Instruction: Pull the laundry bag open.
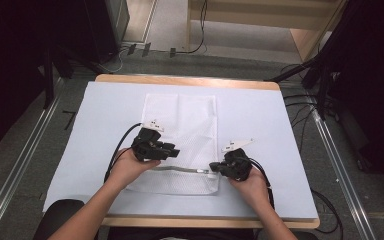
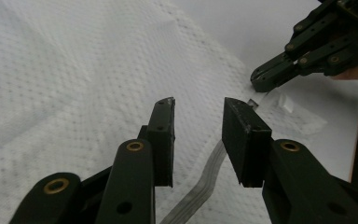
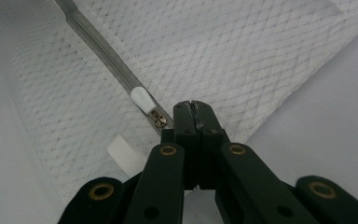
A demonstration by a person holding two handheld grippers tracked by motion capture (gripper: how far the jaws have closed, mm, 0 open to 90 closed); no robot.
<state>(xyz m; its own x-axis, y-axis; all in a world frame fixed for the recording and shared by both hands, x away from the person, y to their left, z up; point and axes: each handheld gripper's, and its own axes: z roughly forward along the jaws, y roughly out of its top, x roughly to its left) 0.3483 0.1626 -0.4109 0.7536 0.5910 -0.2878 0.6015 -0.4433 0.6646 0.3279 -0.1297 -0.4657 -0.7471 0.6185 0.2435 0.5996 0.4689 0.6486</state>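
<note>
A white mesh bag point(image 1: 180, 120) lies flat on the white-covered table point(image 1: 280, 130), its grey zipper point(image 1: 180, 169) running along the near edge. My left gripper point(image 1: 172, 150) hovers over the bag's near left part, jaws open point(image 2: 198, 105), with the zipper point(image 2: 200, 186) passing below and nothing between them. My right gripper point(image 1: 214, 167) is shut point(image 3: 193, 106) at the zipper's right end, its tips right beside the brass slider point(image 3: 157, 117) and white pull point(image 3: 140, 99). Whether mesh is pinched between the tips I cannot tell. The left gripper view has the right gripper point(image 2: 257, 84) farther off.
A small white ribbed tab point(image 3: 123, 156) sits on the mesh near my right jaws. Bare white cover lies on both sides of the bag. Cables point(image 1: 117, 150) trail from both grippers toward the near wooden edge point(image 1: 180, 221). Dark stands flank the table.
</note>
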